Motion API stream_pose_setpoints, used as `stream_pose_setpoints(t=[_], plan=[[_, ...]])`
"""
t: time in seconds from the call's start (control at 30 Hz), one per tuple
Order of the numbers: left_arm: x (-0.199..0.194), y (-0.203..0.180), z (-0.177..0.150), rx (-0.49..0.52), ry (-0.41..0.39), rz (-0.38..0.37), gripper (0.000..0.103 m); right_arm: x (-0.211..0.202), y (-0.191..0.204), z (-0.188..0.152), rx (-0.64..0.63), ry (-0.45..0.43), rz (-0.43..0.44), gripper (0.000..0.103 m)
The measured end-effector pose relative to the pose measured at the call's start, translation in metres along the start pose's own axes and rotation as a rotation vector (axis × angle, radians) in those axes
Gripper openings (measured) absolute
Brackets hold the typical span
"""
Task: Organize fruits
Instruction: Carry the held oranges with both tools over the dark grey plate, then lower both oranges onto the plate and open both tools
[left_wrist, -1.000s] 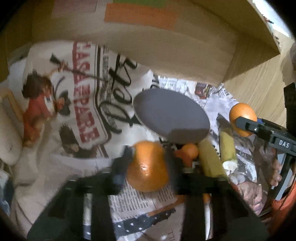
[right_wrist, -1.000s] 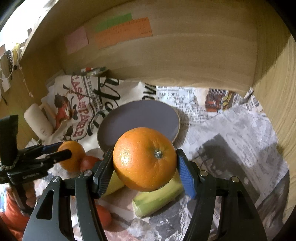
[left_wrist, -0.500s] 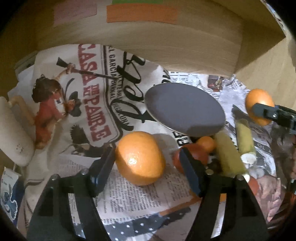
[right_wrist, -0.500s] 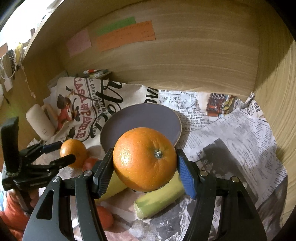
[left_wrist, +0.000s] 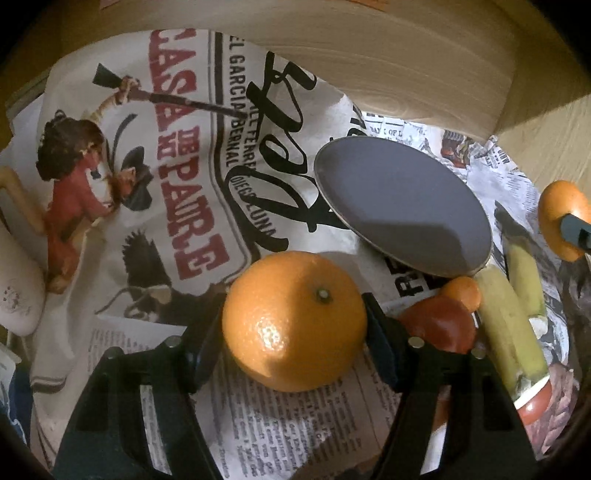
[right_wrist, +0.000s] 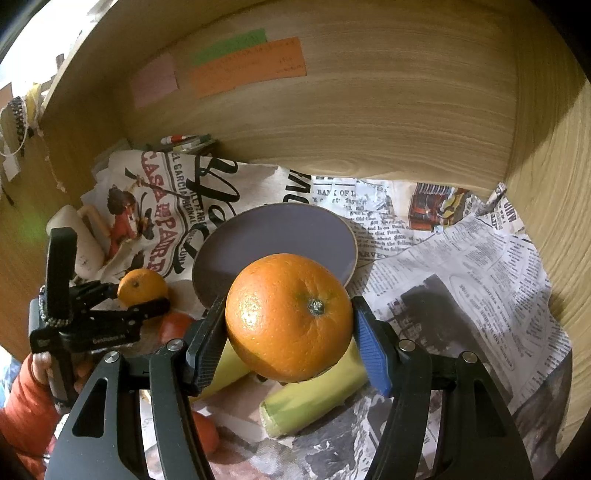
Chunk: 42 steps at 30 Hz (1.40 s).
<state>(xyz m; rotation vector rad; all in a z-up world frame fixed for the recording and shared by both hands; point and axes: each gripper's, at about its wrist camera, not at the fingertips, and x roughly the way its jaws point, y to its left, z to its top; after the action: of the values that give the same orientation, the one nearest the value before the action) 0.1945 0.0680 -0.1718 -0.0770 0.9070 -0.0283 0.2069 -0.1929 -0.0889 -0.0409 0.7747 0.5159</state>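
Observation:
My left gripper (left_wrist: 293, 325) is shut on an orange (left_wrist: 294, 320) and holds it over the newspaper, near the grey plate (left_wrist: 402, 206). It also shows in the right wrist view (right_wrist: 142, 293). My right gripper (right_wrist: 288, 332) is shut on a second orange (right_wrist: 289, 316), raised in front of the plate (right_wrist: 273, 236). That orange shows at the right edge of the left wrist view (left_wrist: 563, 218). A red tomato (left_wrist: 439, 325), a small orange fruit (left_wrist: 461, 290) and two bananas (left_wrist: 506, 325) lie beside the plate.
A printed cloth bag (left_wrist: 166, 177) covers the left of the surface. Newspaper (right_wrist: 461, 266) covers the right. Wooden walls (right_wrist: 369, 118) close in the back and right. A white roll-like object (right_wrist: 77, 240) lies at the far left.
My left gripper has shut on its orange and moved closer to the plate. My right gripper has kept hold of its orange and stayed almost still.

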Motion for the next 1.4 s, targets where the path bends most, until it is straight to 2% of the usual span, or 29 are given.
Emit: stream_pose_setpoints(t=[0.2, 0.57, 0.77, 1.03, 1.4], plan=[[-0.009, -0.002, 0.007, 0.005, 0.002, -0.034, 0.068, 0.008, -0.004, 0.007, -0.003, 0.01, -0.011, 0.061], [-0.045, -0.026, 0.057, 0.057, -0.137, -0.068, 0.068, 0.018, -0.011, 0.04, -0.025, -0.012, -0.049, 0.061], [-0.045, -0.044, 0.082, 0.088, -0.179, -0.09, 0.068, 0.035, -0.015, 0.057, -0.041, -0.001, -0.072, 0.061], [-0.016, -0.051, 0.111, 0.104, -0.148, -0.101, 0.068, 0.073, -0.015, 0.067, -0.063, 0.065, -0.068, 0.061], [0.04, -0.041, 0.138, 0.101, -0.034, -0.109, 0.068, 0.126, -0.01, 0.079, -0.135, 0.168, -0.1, 0.061]])
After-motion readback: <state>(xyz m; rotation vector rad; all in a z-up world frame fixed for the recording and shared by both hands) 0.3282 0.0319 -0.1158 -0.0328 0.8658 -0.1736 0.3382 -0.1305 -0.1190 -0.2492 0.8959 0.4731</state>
